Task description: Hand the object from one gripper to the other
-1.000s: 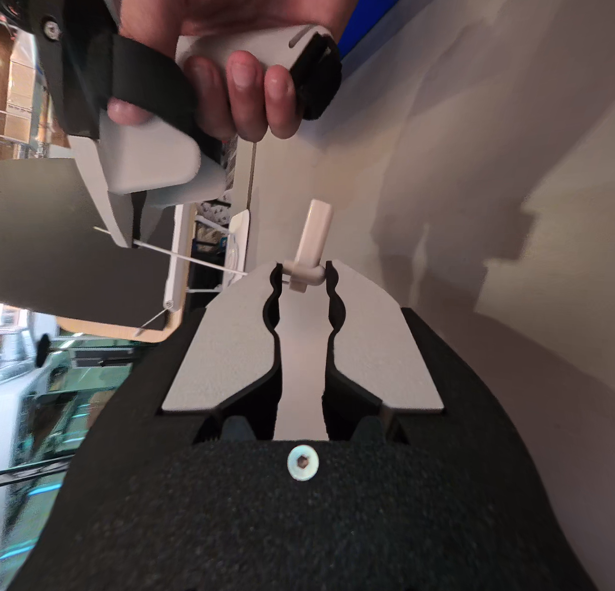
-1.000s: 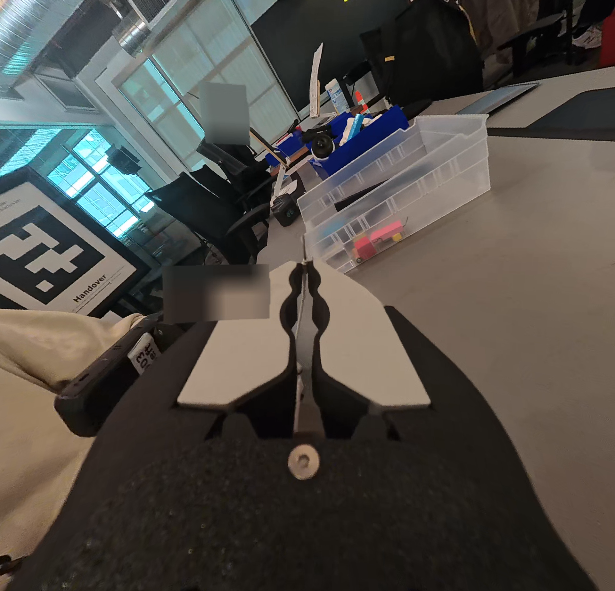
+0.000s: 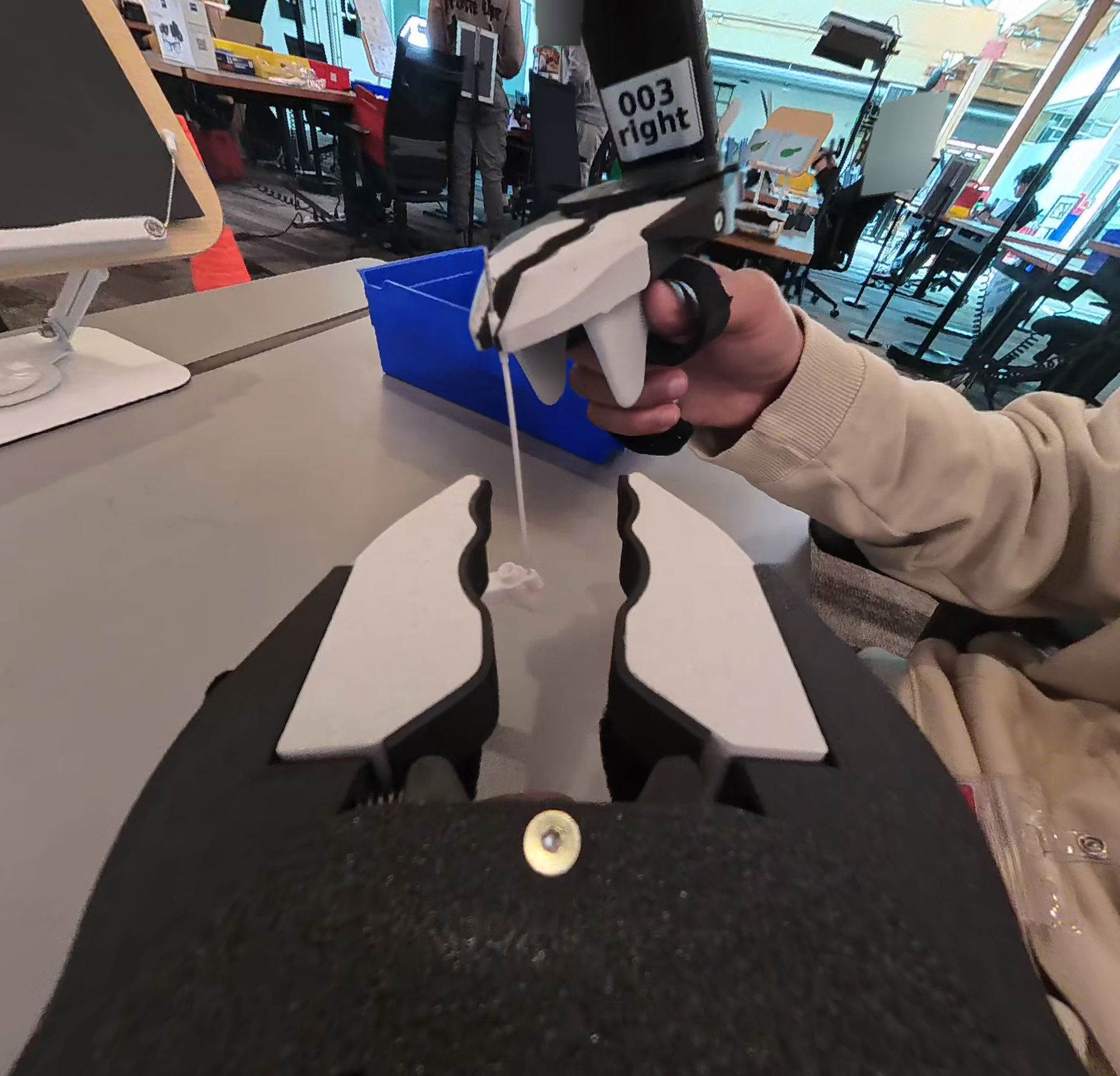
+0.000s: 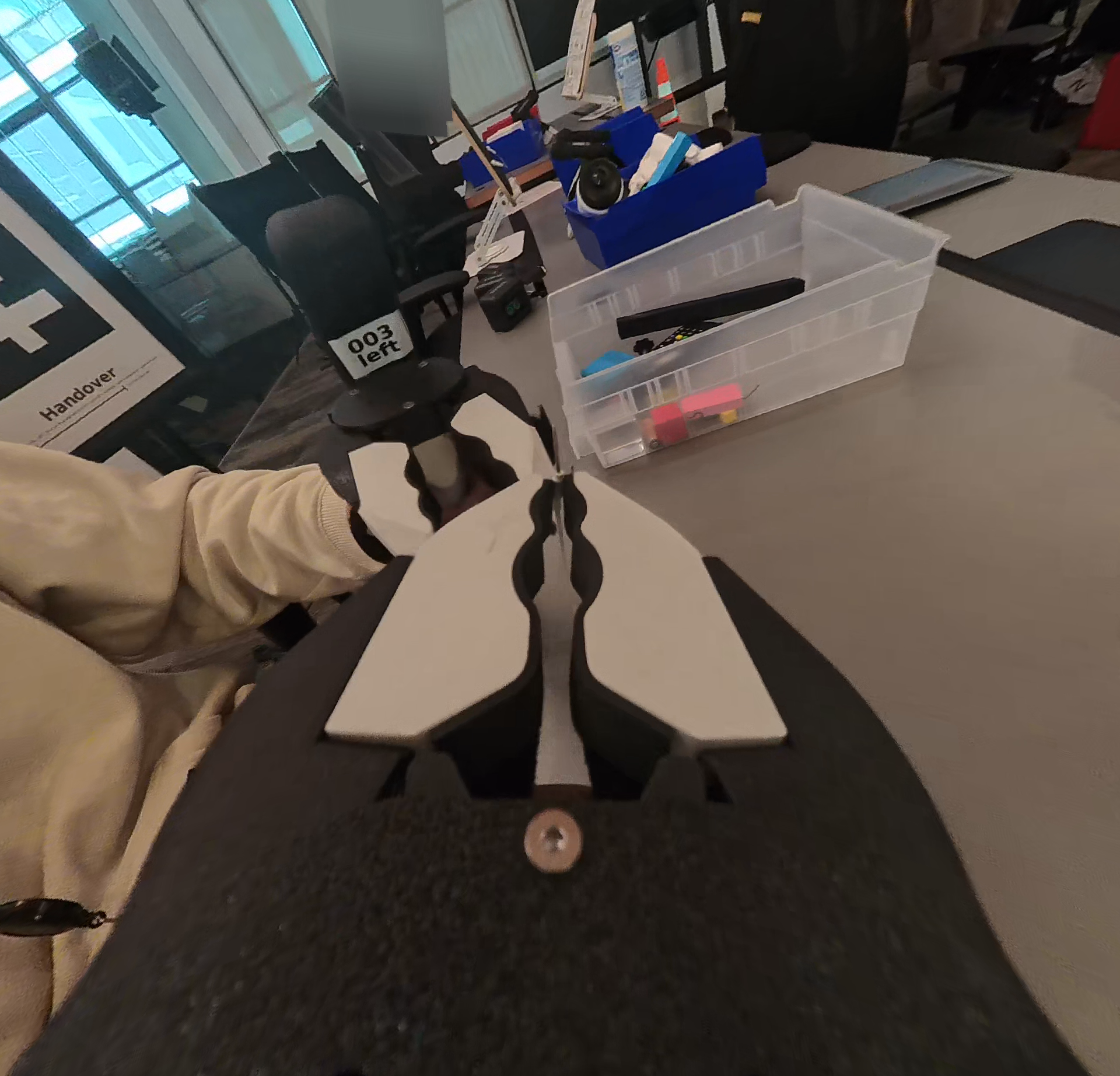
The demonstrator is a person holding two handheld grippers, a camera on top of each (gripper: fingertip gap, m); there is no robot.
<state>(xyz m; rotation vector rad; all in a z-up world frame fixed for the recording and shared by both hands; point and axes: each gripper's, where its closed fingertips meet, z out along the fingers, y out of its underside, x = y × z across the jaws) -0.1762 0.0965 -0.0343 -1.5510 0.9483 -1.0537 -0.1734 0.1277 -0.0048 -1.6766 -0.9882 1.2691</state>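
The grey worktop (image 3: pixel 182 501) fills most of both views, though its near edge is hidden under each gripper's black body; on it, in the right wrist view, stands a clear plastic bin (image 4: pixel 757 343) with a black bar, a blue piece and red, pink and yellow bits inside, their shapes hard to make out through its walls; behind it a blue bin (image 4: pixel 660 210) holds a jumble that cannot be told apart. In the left wrist view another blue bin (image 3: pixel 436 331) is partly covered by the right gripper (image 3: pixel 488 319), and a white stand (image 3: pixel 79 356) is cut off at the left edge.

The left gripper (image 3: pixel 551 489) has its fingers spread wide with nothing between them; in the right wrist view it (image 4: pixel 479 459) shows only in part, its lower side hidden behind the right gripper (image 4: pixel 560 483), whose fingers are pressed nearly together on the thin white stick (image 3: pixel 516 440); from that camera the stick (image 4: pixel 559 516) is only a pale sliver seen edge-on in the gap.

From the left wrist view the stick hangs down from the right gripper's tips into the space between the left gripper's open fingers; its lower end carries a small white, knobbly piece (image 3: pixel 515 580), blurred, so its form is unclear; whether it touches the worktop or the left finger beside it cannot be told.

A hand (image 3: pixel 709 368) in a cream sleeve (image 3: pixel 909 471) holds the right gripper's handle, its fingertips partly hidden by the trigger.
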